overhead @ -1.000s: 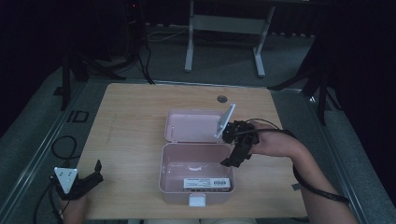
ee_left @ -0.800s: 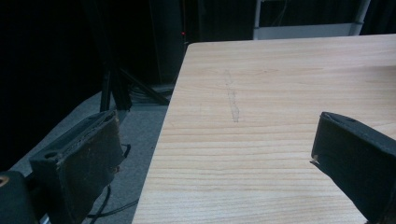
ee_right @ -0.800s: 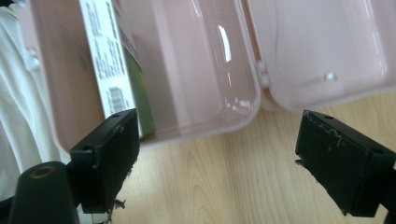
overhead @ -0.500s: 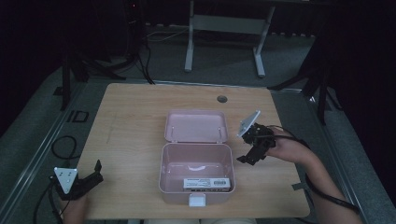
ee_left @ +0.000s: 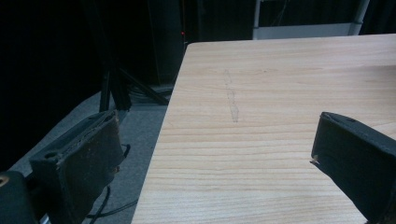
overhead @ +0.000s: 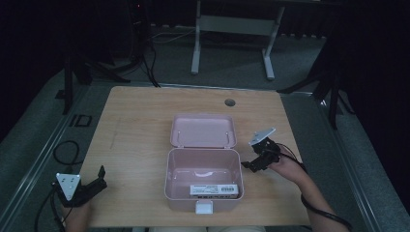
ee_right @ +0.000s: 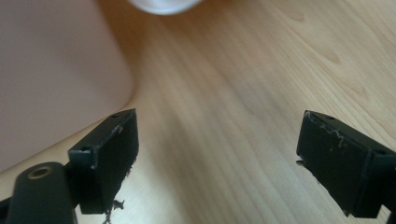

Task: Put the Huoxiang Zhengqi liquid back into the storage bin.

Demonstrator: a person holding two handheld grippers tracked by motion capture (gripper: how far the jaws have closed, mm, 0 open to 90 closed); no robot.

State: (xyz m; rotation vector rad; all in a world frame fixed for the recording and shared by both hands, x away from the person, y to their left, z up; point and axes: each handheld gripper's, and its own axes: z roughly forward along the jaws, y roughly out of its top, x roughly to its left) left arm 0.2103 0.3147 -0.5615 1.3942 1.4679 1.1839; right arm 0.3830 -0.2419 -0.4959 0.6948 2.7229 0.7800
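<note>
Both grippers are empty, jaws spread: right gripper (overhead: 247,166) beside the open pink box (overhead: 203,180) (lid flat behind), left gripper (overhead: 99,179) idle at the bench (overhead: 135,121) corner; approach the lid edge squarely.

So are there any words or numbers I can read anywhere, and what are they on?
White label on the item lying in the open pink box: it has dark print, but too small and blurred to read.
Nothing else carries readable words or numbers.
</note>
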